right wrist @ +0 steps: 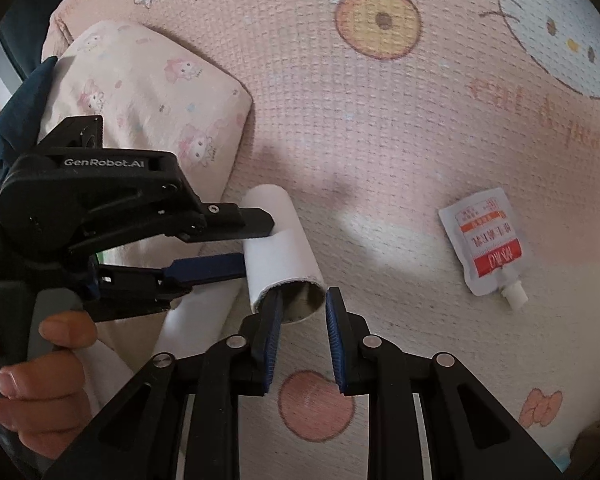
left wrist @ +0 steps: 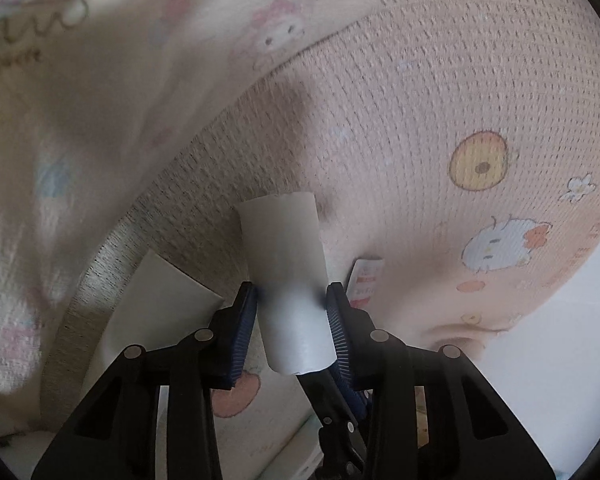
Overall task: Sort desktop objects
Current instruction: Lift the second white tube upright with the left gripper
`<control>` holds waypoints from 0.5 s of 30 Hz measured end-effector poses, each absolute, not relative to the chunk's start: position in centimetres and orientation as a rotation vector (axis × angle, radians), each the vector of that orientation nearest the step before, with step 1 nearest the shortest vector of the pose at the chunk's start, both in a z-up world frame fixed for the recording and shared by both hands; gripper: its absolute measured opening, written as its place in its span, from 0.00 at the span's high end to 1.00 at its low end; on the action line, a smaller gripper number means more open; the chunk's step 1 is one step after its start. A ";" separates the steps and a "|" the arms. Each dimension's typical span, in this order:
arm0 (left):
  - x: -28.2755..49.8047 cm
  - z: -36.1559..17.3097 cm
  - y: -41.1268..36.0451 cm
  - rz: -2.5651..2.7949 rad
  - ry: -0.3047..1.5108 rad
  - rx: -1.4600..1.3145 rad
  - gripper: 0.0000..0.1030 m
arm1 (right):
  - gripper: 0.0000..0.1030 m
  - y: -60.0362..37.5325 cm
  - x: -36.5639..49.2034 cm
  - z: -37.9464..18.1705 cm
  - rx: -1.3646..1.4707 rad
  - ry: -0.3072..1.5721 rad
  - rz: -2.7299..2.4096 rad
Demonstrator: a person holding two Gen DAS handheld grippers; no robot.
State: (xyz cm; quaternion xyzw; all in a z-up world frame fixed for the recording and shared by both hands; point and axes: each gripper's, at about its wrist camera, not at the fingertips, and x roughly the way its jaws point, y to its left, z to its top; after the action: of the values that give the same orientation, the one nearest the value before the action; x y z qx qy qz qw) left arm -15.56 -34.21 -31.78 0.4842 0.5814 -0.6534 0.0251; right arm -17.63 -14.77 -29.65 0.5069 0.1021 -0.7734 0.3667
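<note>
A white paper roll [left wrist: 284, 240] on a cardboard tube sits between the pads of my left gripper [left wrist: 290, 292], which is shut on its middle. From the right wrist view the same left gripper [right wrist: 258, 244] comes in from the left and clamps the roll [right wrist: 288, 248] just above the pink mat [right wrist: 380, 120]. The tube's open end faces my right gripper [right wrist: 305, 294]. Its jaws are drawn close together with nothing between them, and its left fingertip overlaps the tube's rim. A white and red spout sachet [right wrist: 486, 242] lies flat on the mat to the right, also seen behind the roll [left wrist: 364, 280].
A pink cartoon-print pillow [right wrist: 148, 92] lies at the upper left of the mat. A loose white strip of paper [right wrist: 192, 324] trails below the roll. A person's hand [right wrist: 40, 380] grips the left gripper's handle. Cream printed cloth [left wrist: 100, 80] fills the left wrist view's left side.
</note>
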 end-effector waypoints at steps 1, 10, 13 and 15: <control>-15.6 -31.8 -34.1 -2.021 1.771 1.514 0.66 | 0.81 -14.4 -17.8 -29.8 1.315 0.268 -1.981; -16.7 -30.5 -32.7 -2.132 1.587 1.588 0.68 | 0.81 -12.8 -18.5 -30.2 1.340 0.362 -1.956; -16.6 -30.0 -32.7 -2.147 1.491 1.576 0.59 | 0.79 -13.2 -18.7 -29.9 1.315 0.356 -1.944; -16.5 -30.0 -32.9 -2.148 1.505 1.568 0.55 | 0.70 -13.6 -18.9 -29.9 1.309 0.349 -1.933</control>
State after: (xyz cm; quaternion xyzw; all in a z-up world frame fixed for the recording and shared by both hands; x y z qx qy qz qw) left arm -16.54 -32.92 -30.01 0.5127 0.4920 -0.7023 0.0433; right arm -18.87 -13.58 -29.88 0.5128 0.1368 -0.7572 0.3808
